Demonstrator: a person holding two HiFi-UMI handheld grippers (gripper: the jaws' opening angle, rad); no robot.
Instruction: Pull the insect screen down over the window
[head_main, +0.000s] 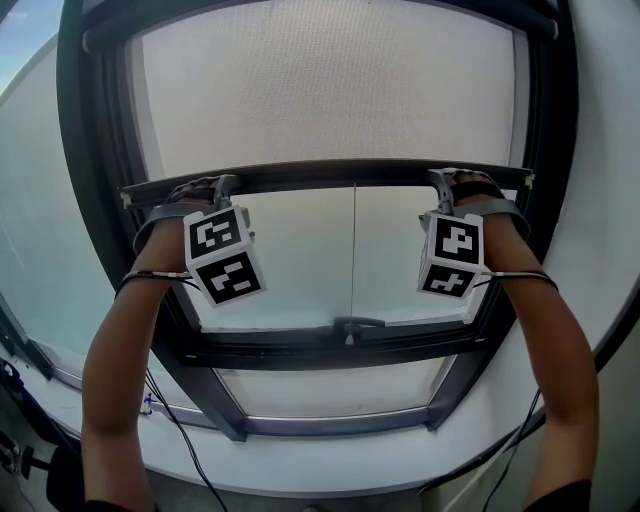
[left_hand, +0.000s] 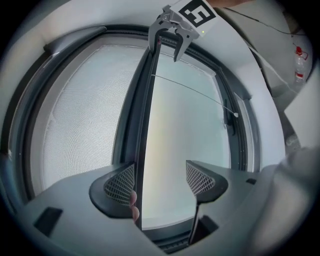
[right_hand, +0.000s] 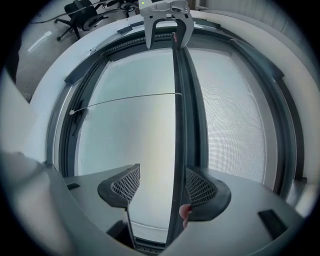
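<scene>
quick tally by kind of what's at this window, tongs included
tongs: 2 (left tongs, right tongs)
insect screen: 1
pull bar of the screen: 1
pull cord: 1
window handle: 1
total: 6

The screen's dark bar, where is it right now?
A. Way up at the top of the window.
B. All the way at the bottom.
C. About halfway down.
C: the bar lies about midway, with mesh above it and bare glass below.
</scene>
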